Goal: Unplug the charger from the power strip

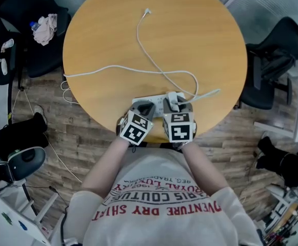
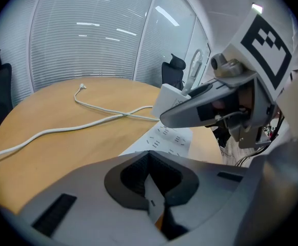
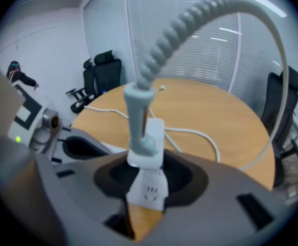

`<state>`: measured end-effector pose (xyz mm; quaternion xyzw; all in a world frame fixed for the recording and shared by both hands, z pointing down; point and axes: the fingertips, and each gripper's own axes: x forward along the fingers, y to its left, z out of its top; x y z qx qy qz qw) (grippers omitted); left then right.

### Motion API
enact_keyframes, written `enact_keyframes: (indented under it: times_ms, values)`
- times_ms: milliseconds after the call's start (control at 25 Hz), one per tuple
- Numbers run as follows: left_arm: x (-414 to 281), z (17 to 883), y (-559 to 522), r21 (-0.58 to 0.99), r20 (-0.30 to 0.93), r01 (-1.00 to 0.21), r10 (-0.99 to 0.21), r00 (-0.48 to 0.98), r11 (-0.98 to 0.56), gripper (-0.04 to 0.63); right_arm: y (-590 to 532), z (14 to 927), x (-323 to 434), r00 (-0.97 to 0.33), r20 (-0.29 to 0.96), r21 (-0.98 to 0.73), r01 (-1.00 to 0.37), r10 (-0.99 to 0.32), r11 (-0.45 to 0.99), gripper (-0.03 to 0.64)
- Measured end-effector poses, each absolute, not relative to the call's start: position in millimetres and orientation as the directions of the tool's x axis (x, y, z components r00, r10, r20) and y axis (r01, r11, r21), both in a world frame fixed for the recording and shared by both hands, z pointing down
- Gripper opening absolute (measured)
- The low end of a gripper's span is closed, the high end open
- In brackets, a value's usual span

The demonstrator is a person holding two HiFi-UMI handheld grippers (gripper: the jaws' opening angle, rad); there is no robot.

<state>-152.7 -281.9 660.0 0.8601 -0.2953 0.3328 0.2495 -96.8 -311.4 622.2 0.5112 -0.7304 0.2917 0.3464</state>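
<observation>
Right tongs (image 1: 177, 106): spread apart around the charger (image 1: 173, 99), one jaw on each side of its white body. A dark gap shows on both sides, so the pads do not press on it.
Left tongs (image 1: 144, 108): jaws drawn almost together, with only a narrow slit between them and nothing clamped. The tips lie over the left end of the power strip (image 1: 156, 103); whether they bear down on it cannot be told.
Charger: plugged upright into the right part of the power strip, between the jaws of the Right tongs and just beside the Left tongs. Its ribbed cable sleeve (image 3: 161, 45) rises from its top and arches over to the right.
Power strip: white and flat, lying lengthwise along the near edge of the round wooden surface (image 1: 113, 40), beneath both tongs.
Cords (image 1: 154, 65): two white lines cross at mid-surface. One ends in a small plug (image 1: 147, 12) near the far edge; the other runs off the left edge.
Forearms: both reach in over the near edge, with the tongs side by side and close together.
Surroundings: black office chairs (image 1: 269, 65) stand around the surface.
</observation>
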Motion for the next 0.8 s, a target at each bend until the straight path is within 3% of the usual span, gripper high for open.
enact_keyframes:
  times_ms: [480,800]
  values:
    - [-160.8,654.4,-286.4,0.268,0.726,-0.75,-0.385,0.57,-0.605,0.032,-309.8,574.7,-86.6,-0.348,0.735,-0.135,-0.916,-0.582,0.377,0.158]
    - [-157.7,554.0,-322.1,0.205,0.552,-0.775,-0.583,0.596,-0.598,0.034,-319.4,514.7,-68.8,-0.43,0.621,-0.159,-0.888,-0.656,0.431,0.155]
